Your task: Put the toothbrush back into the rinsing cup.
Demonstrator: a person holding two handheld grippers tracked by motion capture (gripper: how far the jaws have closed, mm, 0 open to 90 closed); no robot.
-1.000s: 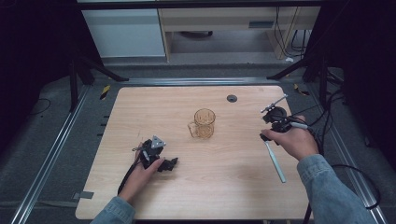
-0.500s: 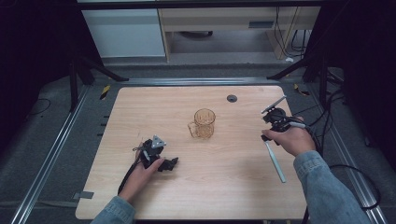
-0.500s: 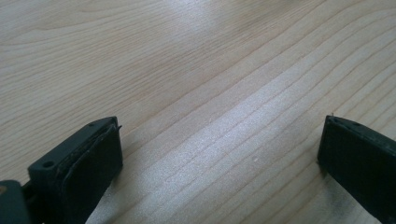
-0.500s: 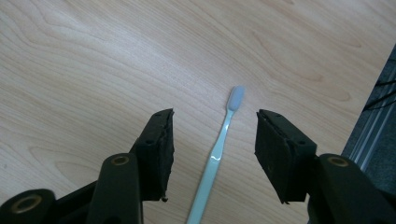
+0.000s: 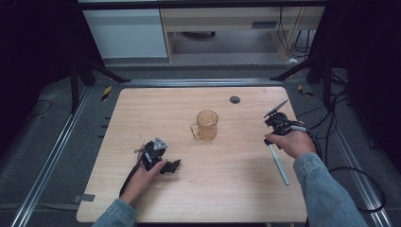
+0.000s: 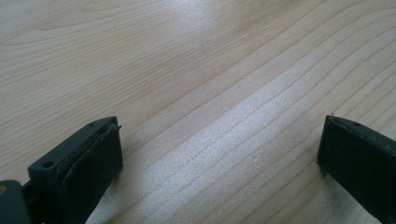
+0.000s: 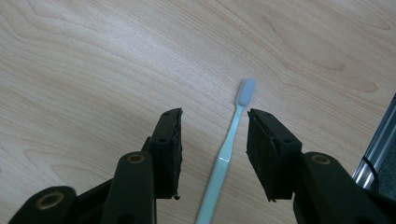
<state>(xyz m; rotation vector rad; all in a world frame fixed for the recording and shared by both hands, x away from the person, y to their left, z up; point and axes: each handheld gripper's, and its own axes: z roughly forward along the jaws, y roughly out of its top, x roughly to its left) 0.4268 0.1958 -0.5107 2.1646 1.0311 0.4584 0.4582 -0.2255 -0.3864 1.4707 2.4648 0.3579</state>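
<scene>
Right tool (image 7: 214,154) low, closing astride toothbrush (image 7: 227,148), untouched | left tool (image 6: 219,158) spread on table (image 6: 196,70)

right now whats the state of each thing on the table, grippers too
toothbrush: lying flat on the table, between the right gripper's jaws, not pinched
glass mug: upright, looks empty, untouched
right gripper: open, jaws just been closing around the toothbrush
left gripper: open wide, nothing between its jaws, low over bare table
</scene>
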